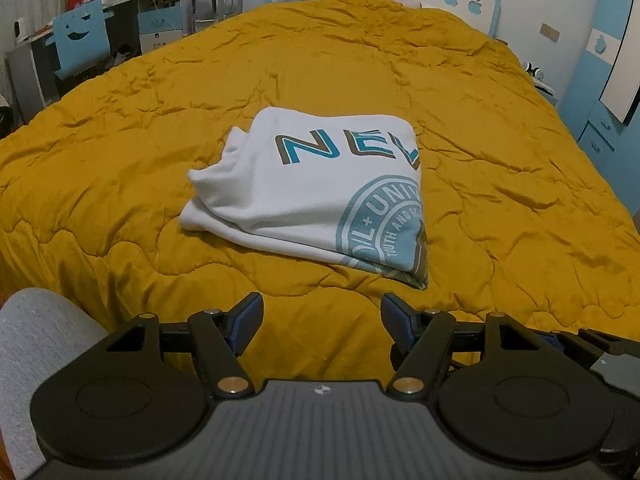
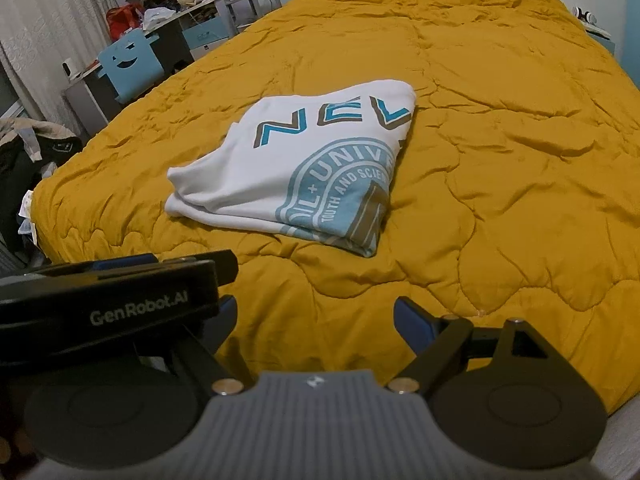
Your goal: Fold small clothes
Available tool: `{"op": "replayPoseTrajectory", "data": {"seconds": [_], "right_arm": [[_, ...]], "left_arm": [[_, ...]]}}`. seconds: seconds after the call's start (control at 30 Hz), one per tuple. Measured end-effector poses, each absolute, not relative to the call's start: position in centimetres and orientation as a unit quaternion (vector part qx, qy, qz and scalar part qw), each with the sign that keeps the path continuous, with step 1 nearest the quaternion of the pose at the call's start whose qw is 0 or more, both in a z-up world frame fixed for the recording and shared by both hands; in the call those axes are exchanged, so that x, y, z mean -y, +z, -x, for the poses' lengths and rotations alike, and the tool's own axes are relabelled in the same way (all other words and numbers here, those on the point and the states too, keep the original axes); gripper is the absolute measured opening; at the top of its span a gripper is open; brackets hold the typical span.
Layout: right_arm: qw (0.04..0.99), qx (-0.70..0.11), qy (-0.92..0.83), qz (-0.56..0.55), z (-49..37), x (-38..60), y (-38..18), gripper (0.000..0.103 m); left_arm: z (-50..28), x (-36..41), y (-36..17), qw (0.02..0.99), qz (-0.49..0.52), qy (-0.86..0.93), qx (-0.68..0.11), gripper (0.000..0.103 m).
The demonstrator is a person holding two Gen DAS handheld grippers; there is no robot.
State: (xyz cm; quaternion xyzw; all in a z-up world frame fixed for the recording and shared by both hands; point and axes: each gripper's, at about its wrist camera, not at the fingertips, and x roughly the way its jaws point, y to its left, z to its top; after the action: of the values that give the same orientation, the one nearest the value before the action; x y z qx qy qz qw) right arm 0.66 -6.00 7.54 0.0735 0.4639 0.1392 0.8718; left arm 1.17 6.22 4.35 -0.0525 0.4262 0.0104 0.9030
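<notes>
A white T-shirt [image 1: 308,196] with blue and brown print lies folded into a compact rectangle on the mustard-yellow quilt [image 1: 500,160]; it also shows in the right wrist view [image 2: 296,168]. My left gripper [image 1: 322,320] is open and empty, held back from the shirt above the near part of the bed. My right gripper [image 2: 316,316] is open and empty, also short of the shirt. The left gripper's body [image 2: 108,300] crosses the left of the right wrist view and hides the right gripper's left finger.
A desk with clutter and a blue chair [image 1: 82,40] stand left of the bed. A blue and white cabinet [image 1: 604,80] stands at the right. A pile of dark clothes [image 2: 28,160] lies by the bed's left corner. A grey sleeve [image 1: 36,356] is at lower left.
</notes>
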Motion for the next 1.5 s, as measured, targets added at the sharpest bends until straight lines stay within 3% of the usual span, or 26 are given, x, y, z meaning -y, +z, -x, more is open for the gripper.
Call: {"op": "replayPoseTrajectory", "data": {"seconds": [1.5], "right_arm": [[0.880, -0.448, 0.146, -0.059, -1.0, 5.4, 6.5, 0.076]], "left_arm": [[-1.7, -6.4, 3.3, 0.902, 0.031, 0.020, -0.430, 0.079]]}}
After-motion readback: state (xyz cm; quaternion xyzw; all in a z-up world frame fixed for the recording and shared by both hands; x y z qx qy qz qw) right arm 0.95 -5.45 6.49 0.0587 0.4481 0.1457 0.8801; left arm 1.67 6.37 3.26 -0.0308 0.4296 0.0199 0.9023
